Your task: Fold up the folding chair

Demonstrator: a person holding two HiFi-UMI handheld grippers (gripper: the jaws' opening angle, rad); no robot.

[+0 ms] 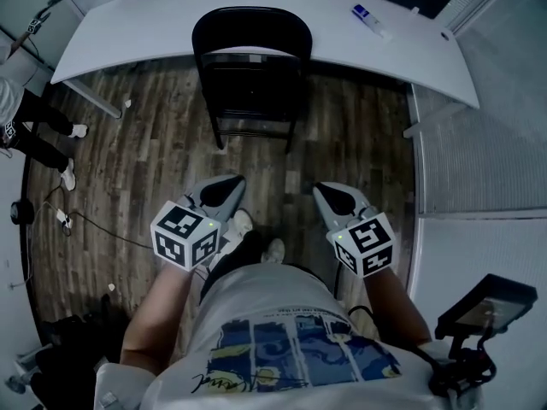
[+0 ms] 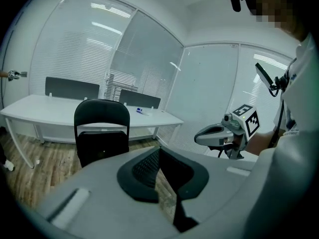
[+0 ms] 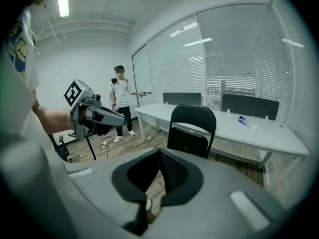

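While the black folding chair (image 1: 249,67) stands unfolded straight ahead of both sets of jaws, pushed up against the white desk (image 1: 154,24), I hold nothing. My left gripper (image 1: 224,190) and right gripper (image 1: 329,196) are both fully closed on empty air, side by side and well short of the chair. Beyond it, right of my jaws, a small white-and-blue container (image 1: 369,17) lies on the desk. A person (image 3: 119,101) stands far off to the left.

The grey, black-padded left claw (image 1: 231,182) and right claw (image 1: 325,190) are showing black-and-white square marker patterns. Ahead of them, the black metal folding chair (image 1: 248,67) is standing out against the plain white curved worktop (image 1: 128,24) and the brown wood-grain plank floor (image 1: 154,161). Behind them, the person's white T-shirt (image 1: 265,293) is displaying a blue print.
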